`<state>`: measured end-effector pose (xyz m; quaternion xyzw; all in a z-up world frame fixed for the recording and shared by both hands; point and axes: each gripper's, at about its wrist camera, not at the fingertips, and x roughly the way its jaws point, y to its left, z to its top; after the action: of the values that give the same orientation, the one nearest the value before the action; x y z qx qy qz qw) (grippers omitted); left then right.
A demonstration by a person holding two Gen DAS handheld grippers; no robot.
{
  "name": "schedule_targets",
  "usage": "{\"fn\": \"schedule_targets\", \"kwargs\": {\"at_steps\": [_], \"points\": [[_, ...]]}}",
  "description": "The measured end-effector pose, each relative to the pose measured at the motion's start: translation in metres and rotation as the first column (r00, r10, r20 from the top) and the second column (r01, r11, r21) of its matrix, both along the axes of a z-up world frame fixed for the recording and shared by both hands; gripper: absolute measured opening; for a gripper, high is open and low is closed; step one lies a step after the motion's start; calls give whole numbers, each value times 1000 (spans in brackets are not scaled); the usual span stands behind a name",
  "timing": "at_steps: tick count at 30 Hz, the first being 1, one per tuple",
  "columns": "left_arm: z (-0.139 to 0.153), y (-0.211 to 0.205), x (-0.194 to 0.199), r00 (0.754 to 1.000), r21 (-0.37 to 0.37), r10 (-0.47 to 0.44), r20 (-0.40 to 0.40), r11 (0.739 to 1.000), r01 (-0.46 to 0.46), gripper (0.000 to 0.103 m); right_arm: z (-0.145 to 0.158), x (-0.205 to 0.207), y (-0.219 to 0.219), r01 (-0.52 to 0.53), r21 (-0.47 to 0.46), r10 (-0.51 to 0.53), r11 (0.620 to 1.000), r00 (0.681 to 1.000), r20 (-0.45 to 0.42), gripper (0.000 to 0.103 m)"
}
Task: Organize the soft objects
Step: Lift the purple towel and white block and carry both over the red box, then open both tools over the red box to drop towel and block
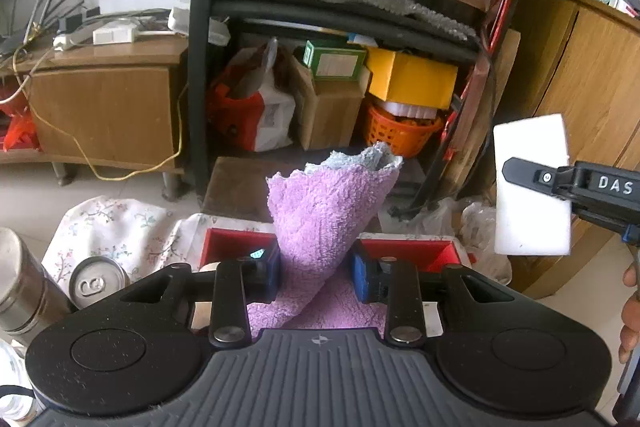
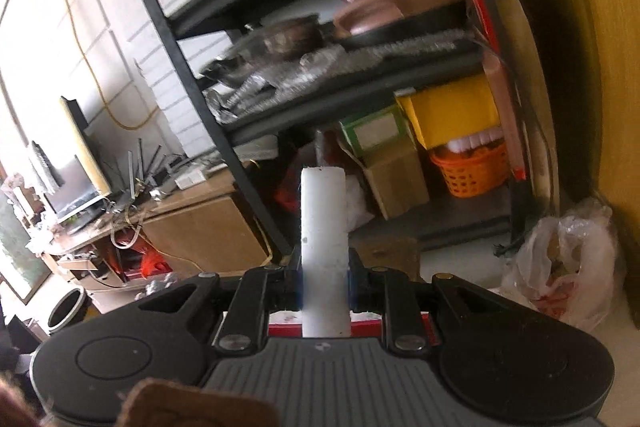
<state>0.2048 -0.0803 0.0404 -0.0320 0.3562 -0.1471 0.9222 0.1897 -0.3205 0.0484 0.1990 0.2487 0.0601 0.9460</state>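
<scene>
A purple fluffy towel (image 1: 320,211) with a grey-blue inner side stands up in a cone between the blue pads of my left gripper (image 1: 316,267), which is shut on it. Below the fingers lies an open red box (image 1: 404,247) on a floral cloth. In the left wrist view my right gripper (image 1: 520,175) comes in from the right, holding a white sponge block (image 1: 532,187) upright in the air. In the right wrist view the same white sponge block (image 2: 323,227) is edge-on, pinched between the pads of my right gripper (image 2: 324,283), with the red box's rim (image 2: 364,325) just beneath.
A black shelf rack (image 1: 200,67) packed with pots, boxes and an orange basket (image 1: 400,135) stands ahead. A drink can (image 1: 98,281) and a metal flask (image 1: 24,283) sit at the lower left. A wooden cabinet (image 1: 580,87) and a plastic bag (image 2: 560,267) are on the right.
</scene>
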Motion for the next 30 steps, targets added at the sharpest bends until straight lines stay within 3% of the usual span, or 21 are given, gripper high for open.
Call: {"fn": "schedule_targets", "kwargs": {"at_steps": [8,16,20,23,24,25,30], "points": [[-7,-7,2,1000,55,0,-8,999,0,35,-16,11,0,-9,-47,6,999,998,-59,0],[-21,-13,-1,999,115,-17,-28,993,20,38,-46,26,20,-64,-107,44,992,983,-178,0],[-23,-12,-2,1000,135,-18,-24,991,21,61,-68,37,30,-95,-142,56,985,965,-257,0],[-22,-10,-3,1000,140,-14,-16,990,16,84,-75,39,36,-102,-166,52,981,959,-279,20],[-21,-9,-4,1000,143,-10,-6,990,11,84,-77,40,38,-107,-180,52,978,956,-288,36],[-21,-9,-4,1000,147,-10,-5,989,11,84,-77,39,39,-102,-191,45,976,958,-283,42],[-19,-5,-7,1000,153,-9,-3,988,9,90,-73,36,35,-78,-173,28,982,961,-276,43]]}}
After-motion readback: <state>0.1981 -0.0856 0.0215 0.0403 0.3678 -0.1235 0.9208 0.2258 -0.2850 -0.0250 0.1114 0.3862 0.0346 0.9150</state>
